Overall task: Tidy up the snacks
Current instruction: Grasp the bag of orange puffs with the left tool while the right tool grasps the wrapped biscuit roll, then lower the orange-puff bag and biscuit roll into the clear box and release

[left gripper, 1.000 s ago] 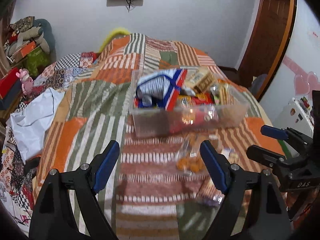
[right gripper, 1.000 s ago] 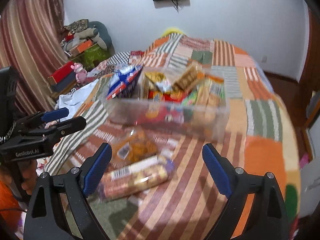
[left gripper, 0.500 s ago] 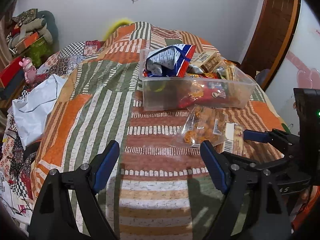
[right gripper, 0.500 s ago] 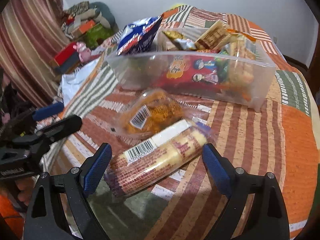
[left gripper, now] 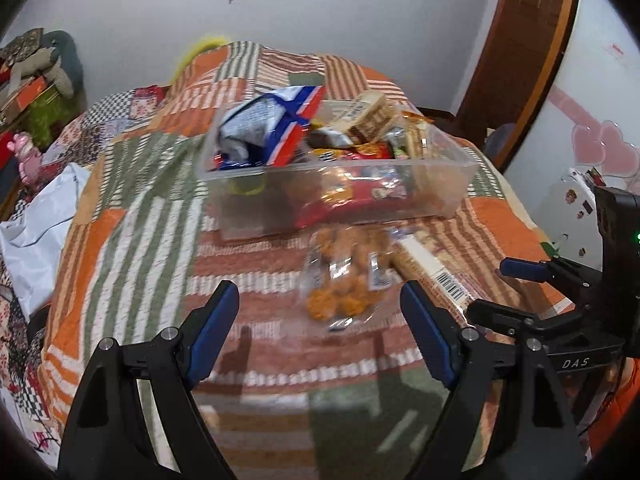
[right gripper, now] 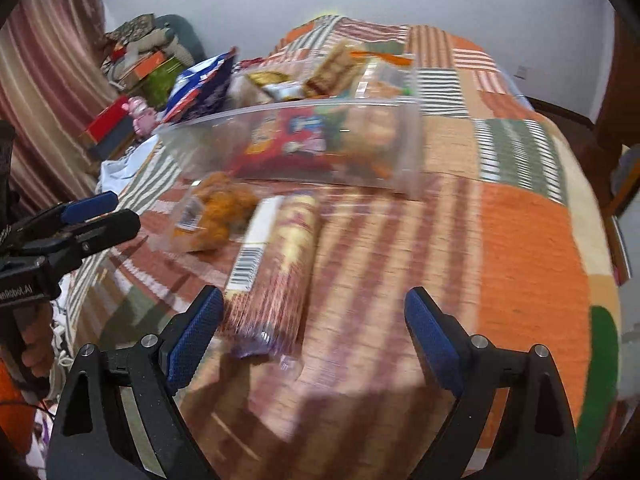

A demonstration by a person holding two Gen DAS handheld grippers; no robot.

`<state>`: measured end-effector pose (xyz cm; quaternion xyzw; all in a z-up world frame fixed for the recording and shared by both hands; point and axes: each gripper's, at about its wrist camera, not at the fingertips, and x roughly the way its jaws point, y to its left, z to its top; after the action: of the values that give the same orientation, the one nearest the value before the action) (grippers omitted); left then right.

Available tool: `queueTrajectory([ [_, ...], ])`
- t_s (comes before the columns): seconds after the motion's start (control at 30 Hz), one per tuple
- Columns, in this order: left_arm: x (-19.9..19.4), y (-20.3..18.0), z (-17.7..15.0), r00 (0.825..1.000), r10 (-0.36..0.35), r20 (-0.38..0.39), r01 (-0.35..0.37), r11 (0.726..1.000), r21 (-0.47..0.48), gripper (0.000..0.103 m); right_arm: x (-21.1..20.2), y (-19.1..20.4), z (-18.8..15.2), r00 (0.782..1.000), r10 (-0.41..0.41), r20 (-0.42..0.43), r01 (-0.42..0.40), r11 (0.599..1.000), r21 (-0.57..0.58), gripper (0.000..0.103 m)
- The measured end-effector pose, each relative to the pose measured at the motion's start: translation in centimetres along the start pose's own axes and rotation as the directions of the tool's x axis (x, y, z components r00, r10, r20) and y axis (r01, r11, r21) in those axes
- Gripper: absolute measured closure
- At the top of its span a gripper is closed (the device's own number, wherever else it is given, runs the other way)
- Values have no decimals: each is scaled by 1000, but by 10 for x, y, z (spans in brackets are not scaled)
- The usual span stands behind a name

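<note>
Fingers of both grippers stand wide apart and hold nothing. From the right wrist view, the right gripper hangs low over the quilted bed, and the long biscuit pack lies just ahead, its near end close beside the left finger, at about 10 o'clock from the gap between the fingers. Just beyond it, at about 11 o'clock, sits the clear bag of orange snacks, touching or nearly touching the pack. Farther on, at 12 o'clock, stands the clear plastic bin, already heaped with packets.

From the left wrist view, the left gripper faces the bag of orange snacks at 12 o'clock, with the bin behind it.

I judge the step to be the approach to the two loose items. Next, each gripper probably needs to centre on its item, lower and close gently, since both wrappers look soft and crushable.
</note>
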<state>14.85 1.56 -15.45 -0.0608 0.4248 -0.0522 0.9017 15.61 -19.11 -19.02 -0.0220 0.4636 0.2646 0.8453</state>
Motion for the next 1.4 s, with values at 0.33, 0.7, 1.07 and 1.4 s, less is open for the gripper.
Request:
queueTrajectory([
  [0.33, 57, -8, 16, 994, -2, -112, 1, 1000, -15, 20, 8, 6, 12, 1000, 21, 6, -21, 999, -32, 22],
  [0.7, 82, -9, 15, 992, -19, -121, 18, 1000, -10, 26, 36, 24, 25, 999, 6, -35, -10, 993, -115, 55],
  [1.07, 60, -19, 3, 997, -30, -73, 33, 999, 38, 36, 20, 21, 21, 1000, 11, 6, -10, 995, -102, 61],
  [1.4, 16, -21, 19, 998, -67, 20, 66, 997, 35, 36, -9, 20, 28, 996, 9, 88, 0, 995, -102, 61],
])
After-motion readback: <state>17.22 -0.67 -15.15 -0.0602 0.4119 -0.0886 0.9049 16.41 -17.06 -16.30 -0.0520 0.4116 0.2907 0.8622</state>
